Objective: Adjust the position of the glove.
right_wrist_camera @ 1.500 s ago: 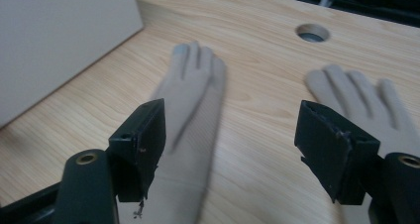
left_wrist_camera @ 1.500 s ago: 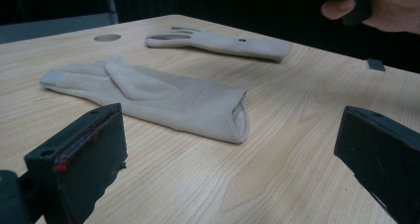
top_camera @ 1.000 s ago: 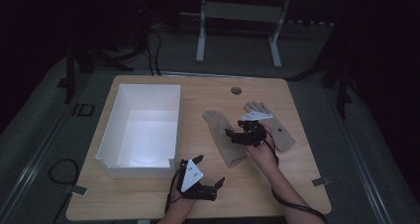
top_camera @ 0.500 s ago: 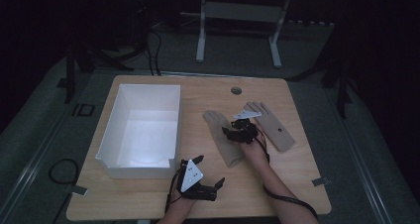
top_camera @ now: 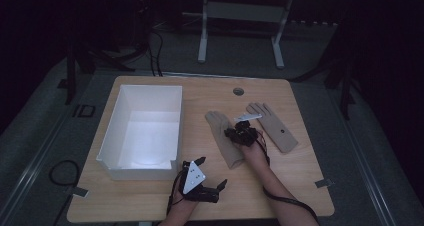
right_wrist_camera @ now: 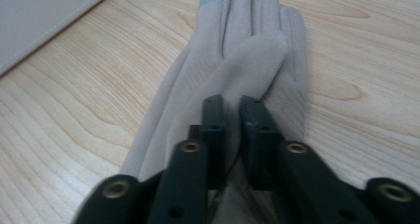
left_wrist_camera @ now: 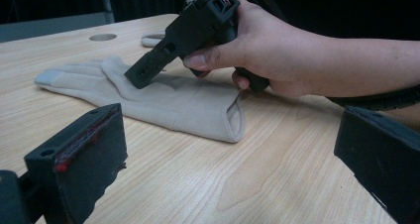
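On a wooden table [top_camera: 150,198], a beige glove [top_camera: 223,138] is laid flat just to the right of a white box [top_camera: 142,131], fingers pointing away from the person. The right gripper [top_camera: 239,135] is set down on this glove at its palm, near the base of the thumb. In the right gripper view the two black jaws are seen drawn nearly together, only a narrow slit left between them, having just been closing; a fold of the glove's cloth [right_wrist_camera: 233,85] appears to be pinched in that slit, though the contact itself is partly hidden. From the left gripper view the same gripper [left_wrist_camera: 143,75] is seen tilted down onto the glove [left_wrist_camera: 163,97], gripped by the person's right hand [left_wrist_camera: 267,55].

A second glove [top_camera: 274,126] is laid farther to the right of the box, well apart from the first. The left gripper [top_camera: 210,173] is held near the box's front right corner, its jaws spread wide with nothing between them.
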### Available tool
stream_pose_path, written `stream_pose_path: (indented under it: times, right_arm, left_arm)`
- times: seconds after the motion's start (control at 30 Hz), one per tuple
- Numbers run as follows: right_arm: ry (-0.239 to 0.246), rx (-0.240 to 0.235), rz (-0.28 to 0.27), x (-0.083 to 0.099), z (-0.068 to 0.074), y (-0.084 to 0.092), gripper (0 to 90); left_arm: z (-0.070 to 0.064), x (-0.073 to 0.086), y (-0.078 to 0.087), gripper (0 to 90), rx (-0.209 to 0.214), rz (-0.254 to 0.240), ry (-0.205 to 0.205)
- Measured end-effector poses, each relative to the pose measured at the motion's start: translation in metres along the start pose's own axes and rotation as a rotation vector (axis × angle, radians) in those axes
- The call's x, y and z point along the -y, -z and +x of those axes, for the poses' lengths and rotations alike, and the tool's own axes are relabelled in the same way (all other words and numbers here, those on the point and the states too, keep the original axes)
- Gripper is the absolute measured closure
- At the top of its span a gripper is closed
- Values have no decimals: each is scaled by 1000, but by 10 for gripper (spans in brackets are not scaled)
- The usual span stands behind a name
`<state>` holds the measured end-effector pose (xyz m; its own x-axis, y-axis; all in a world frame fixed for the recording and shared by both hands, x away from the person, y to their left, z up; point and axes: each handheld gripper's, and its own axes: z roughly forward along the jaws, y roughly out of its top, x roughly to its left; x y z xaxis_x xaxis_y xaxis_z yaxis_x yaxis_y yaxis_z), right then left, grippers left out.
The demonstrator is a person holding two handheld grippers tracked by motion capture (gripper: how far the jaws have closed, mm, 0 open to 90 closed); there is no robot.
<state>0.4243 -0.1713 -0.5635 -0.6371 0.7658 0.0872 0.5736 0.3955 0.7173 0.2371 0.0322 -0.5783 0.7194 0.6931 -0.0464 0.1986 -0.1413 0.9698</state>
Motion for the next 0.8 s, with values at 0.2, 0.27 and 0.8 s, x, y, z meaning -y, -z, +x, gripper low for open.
stream_pose_path:
  times: [0.2,0.27,0.8]
  right_arm:
    - [5,21,-9,1,4,0,856]
    - [-8,37,-18,1,1,0,745]
    - [-2,41,-60,5,-6,-3,666]
  left_arm:
    - [0,0,0,2,2,-1,3]
    - [0,0,0,2,2,-1,2]
    - [0,0,0,2,0,0,0]
